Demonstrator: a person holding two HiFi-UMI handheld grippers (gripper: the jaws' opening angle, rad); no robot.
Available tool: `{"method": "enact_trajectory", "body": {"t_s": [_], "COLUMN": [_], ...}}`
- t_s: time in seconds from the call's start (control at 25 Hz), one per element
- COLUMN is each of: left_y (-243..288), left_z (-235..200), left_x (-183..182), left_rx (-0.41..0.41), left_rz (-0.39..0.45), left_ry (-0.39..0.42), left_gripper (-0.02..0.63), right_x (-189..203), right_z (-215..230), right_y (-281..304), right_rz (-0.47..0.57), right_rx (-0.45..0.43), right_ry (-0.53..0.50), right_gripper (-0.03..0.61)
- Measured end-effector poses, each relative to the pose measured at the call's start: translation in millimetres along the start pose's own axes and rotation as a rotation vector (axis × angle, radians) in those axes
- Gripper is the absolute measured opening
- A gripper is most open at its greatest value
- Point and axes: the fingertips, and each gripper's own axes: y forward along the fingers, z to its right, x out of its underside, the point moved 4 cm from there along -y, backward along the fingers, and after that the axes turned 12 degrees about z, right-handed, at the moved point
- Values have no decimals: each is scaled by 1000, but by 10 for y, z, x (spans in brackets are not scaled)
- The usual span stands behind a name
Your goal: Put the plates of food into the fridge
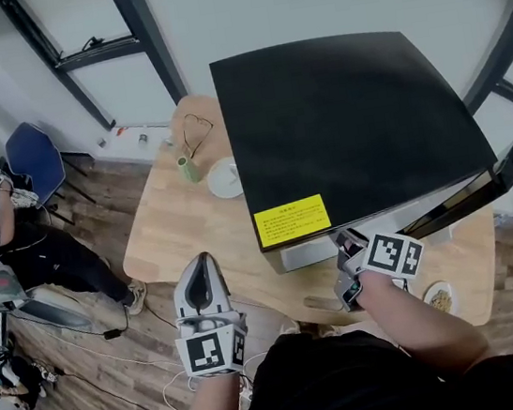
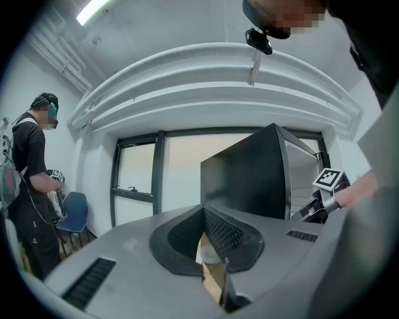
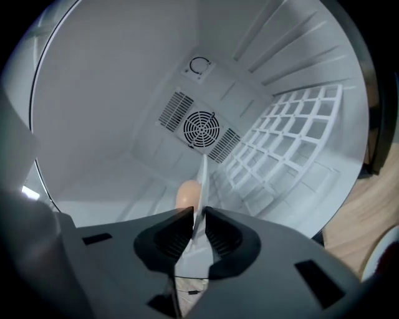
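Food (image 3: 187, 194), pale and rounded, lay on the white plate (image 3: 202, 180) that we held in our right gripper (image 3: 199, 210). The jaws were clamped on the plate's rim, and from the right gripper view we saw that rim edge-on, running straight out between them. We had the plate inside the fridge (image 1: 347, 111), with white walls all round it, a round fan grille (image 3: 201, 128) on the back wall ahead and a white wire shelf (image 3: 287, 137) off to the right. We could not tell whether the plate rested on the fridge's floor.

From the head view, the black fridge stood on the wooden table (image 1: 184, 228) with a yellow label (image 1: 292, 220) near its front edge and its door (image 1: 464, 198) swung open to the right. Our right gripper (image 1: 342, 239) reached in at the opening.

Our left gripper (image 1: 200, 259) hung beside the table's near edge, well apart from the fridge. Its jaws were pressed together at the tips with nothing between them (image 2: 204, 207).

A second plate of food (image 1: 438, 297) sat on the table by our right forearm, outside the fridge. Behind the fridge's left side we saw a white dish (image 1: 224, 177) and a green cup (image 1: 187, 168) close together. Across the room another person (image 1: 16, 243) stood near a blue chair (image 1: 34, 157).
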Motion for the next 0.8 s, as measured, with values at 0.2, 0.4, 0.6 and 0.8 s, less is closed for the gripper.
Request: {"method": "enact_trajectory", "body": {"t_s": [0.2,0.4,0.6,0.8], "left_y": [8,-23,-95,-183], "left_z": [-34,-43,49,139], "left_x": [-35,-43,-72,-100], "left_rx": [-6,-16,-36,-52], "left_rz": [1,11,16,11], "left_ry": [0,0,-1,13], "left_gripper": [5,5,4,5], "right_x": [19,-32,55,-26], "right_z": [-11,32,73,157], "right_y": [50,45,66,61], "right_rz": [-60,-80,-199,-221], "right_rx": [75,153,101,111], "right_ry": [-259,-460,-631,-739], "right_gripper": [116,219,266,288]}}
